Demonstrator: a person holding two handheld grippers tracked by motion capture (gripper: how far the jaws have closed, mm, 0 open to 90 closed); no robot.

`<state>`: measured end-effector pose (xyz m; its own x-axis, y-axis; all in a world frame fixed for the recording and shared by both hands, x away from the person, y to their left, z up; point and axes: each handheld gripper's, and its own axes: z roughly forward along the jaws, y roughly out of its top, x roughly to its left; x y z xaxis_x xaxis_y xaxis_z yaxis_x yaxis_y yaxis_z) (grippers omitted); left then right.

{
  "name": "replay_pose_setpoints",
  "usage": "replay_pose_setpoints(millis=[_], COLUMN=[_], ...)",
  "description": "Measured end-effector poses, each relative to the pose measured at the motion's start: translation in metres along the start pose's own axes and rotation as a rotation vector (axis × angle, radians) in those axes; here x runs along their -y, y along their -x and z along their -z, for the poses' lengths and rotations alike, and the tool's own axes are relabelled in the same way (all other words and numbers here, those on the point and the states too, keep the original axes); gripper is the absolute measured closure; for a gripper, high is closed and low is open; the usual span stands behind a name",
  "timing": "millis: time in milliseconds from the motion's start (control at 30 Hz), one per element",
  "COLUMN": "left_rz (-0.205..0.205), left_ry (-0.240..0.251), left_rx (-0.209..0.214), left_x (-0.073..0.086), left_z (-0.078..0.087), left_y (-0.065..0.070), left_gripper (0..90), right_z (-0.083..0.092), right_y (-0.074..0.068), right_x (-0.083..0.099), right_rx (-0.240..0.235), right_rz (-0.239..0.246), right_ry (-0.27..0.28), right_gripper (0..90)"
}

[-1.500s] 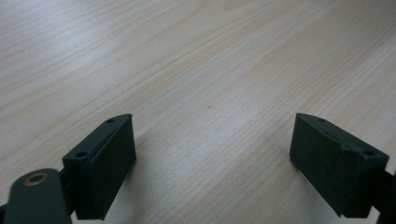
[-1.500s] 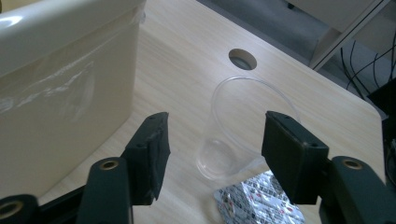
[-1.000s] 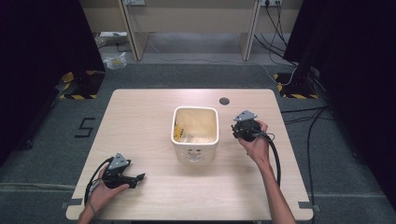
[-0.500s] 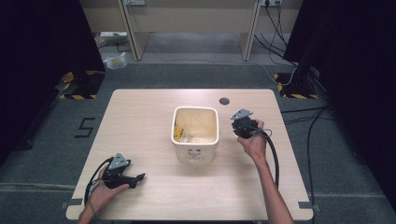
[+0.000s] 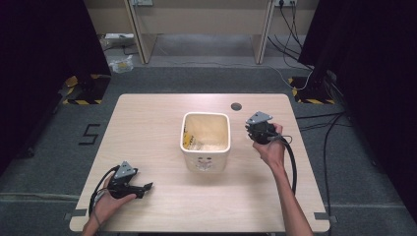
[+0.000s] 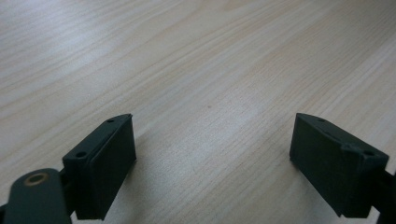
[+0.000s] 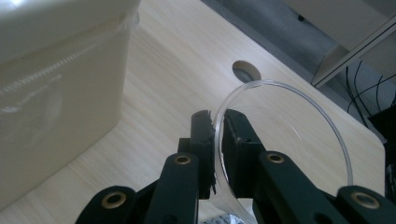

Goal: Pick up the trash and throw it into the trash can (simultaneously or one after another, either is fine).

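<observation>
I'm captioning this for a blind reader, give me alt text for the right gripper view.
The right gripper pinches the rim of a clear round cup between its black jaws, above a pale wooden table. A cream bin stands at left.

I see a cream bin [image 5: 206, 147] standing on the wooden table [image 5: 147, 128], just left of my right tongs [image 7: 216, 122] and well beyond my left tongs [image 5: 148, 186]. A round hole [image 5: 236, 106] lies in the tabletop beyond the right tongs. A floor mark shaped like a 5 [image 5: 91, 133] sits off the table, beyond and left of the left tongs.
</observation>
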<state>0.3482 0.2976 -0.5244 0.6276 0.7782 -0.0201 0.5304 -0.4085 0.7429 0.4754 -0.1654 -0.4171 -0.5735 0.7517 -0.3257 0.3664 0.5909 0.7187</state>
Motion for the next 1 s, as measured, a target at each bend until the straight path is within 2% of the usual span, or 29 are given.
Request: replay_pose_setpoints(millis=[67, 167, 400, 1000], left_rz=[0.000, 0.000, -0.002, 0.000], left_ry=[0.000, 0.000, 0.000, 0.002], left_rx=[0.000, 0.000, -0.001, 0.000], left_x=[0.000, 0.000, 0.000, 0.000], left_z=[0.000, 0.000, 0.000, 0.000], left_y=[0.000, 0.000, 0.000, 0.000], left_gripper=[13.3, 13.3, 13.3, 13.3], right_z=[0.008, 0.013, 0.033, 0.076], right_y=[0.002, 0.003, 0.009, 0.009], right_x=[-0.003, -0.005, -0.015, -0.037], right_rx=[-0.004, 0.000, 0.005, 0.009], right_rz=[-0.015, -0.012, -0.028, -0.008], right_ry=[0.029, 0.036, 0.091, 0.187], right_gripper=[82.7, 82.7, 82.8, 82.8])
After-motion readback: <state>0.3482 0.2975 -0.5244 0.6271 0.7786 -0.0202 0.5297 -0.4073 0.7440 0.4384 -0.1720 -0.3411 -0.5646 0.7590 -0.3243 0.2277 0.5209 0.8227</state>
